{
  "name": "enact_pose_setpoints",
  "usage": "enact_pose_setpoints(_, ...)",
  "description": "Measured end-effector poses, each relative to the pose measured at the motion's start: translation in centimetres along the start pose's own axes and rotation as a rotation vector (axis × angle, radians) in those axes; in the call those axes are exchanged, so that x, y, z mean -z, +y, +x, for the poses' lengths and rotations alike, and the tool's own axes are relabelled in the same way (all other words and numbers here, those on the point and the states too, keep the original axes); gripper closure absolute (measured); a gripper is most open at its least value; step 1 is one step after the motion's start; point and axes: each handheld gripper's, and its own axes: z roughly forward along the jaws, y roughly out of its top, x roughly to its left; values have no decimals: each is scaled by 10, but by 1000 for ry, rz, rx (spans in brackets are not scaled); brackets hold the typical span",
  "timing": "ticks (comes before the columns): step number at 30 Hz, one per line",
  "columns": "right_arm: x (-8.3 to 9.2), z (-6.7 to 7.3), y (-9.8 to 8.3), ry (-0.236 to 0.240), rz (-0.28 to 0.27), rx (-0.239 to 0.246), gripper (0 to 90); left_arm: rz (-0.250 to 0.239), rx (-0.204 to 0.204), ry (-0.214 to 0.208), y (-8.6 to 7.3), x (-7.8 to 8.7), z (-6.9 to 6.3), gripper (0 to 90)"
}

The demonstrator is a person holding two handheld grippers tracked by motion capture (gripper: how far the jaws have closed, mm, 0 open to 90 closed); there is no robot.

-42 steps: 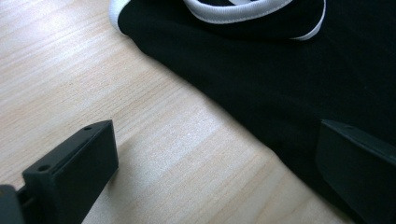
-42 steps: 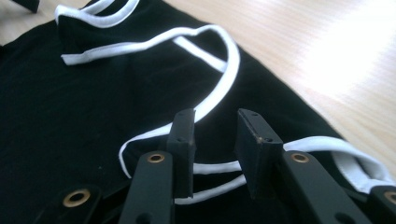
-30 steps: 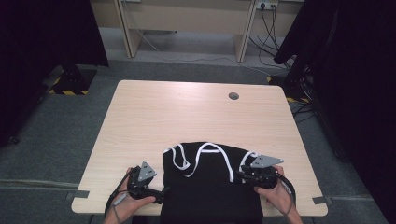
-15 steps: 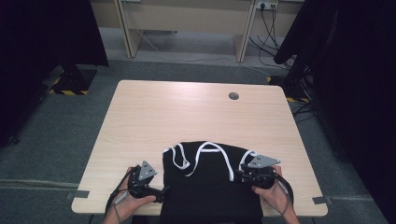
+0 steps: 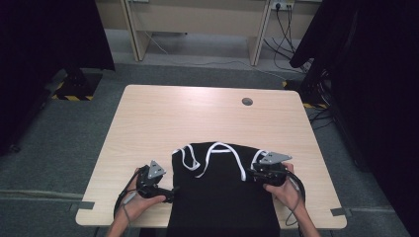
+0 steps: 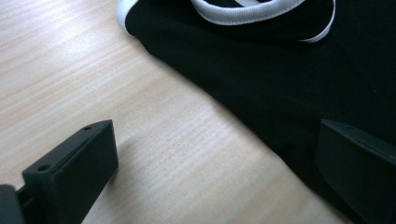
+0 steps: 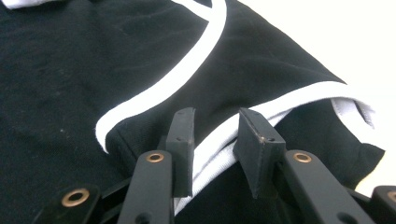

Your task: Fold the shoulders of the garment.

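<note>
A black garment (image 5: 222, 197) with white trim (image 5: 217, 148) lies flat on the near half of the wooden table (image 5: 197, 118), and its lower part hangs over the front edge. My left gripper (image 5: 170, 195) rests on the table at the garment's left edge. In the left gripper view it (image 6: 215, 172) stands wide open, one jaw over bare wood and the other over the black cloth (image 6: 289, 79). My right gripper (image 5: 252, 174) sits at the garment's right corner. Its jaws (image 7: 212, 140) are drawn close on a white-trimmed fold (image 7: 210, 154) of the cloth (image 7: 70, 70).
A round cable hole (image 5: 247, 101) is in the table's far right part. Beyond the table stands a desk frame (image 5: 197, 29) with cables on the floor. Dark curtains (image 5: 375, 98) hang on both sides.
Both grippers have stayed almost in place at the garment's edges; the right one has edged slightly inward and away from me.
</note>
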Motion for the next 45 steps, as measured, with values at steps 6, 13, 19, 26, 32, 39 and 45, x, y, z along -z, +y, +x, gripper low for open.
enact_pose_setpoints(6,-7,-6,8,-2,11,-4,672,-3,7,5,3,-4,6,0)
enact_pose_setpoints(13,-12,-10,12,-4,4,-20,629,0,11,10,5,-5,9,0)
enact_pose_setpoints(19,-4,-13,10,5,-40,-85,436,-20,23,-29,5,-4,13,0)
enact_pose_setpoints(26,21,-17,5,-2,-89,-136,365,-83,82,-58,0,9,19,26)
enact_pose_setpoints(32,28,-15,-10,1,-66,-161,325,-74,83,-54,-6,15,11,26)
enact_pose_setpoints(39,37,-10,-22,-8,-58,-175,255,-46,70,-60,-12,15,8,26)
enact_pose_setpoints(45,50,-3,-34,-10,-64,-178,223,-33,51,-52,-13,15,7,23)
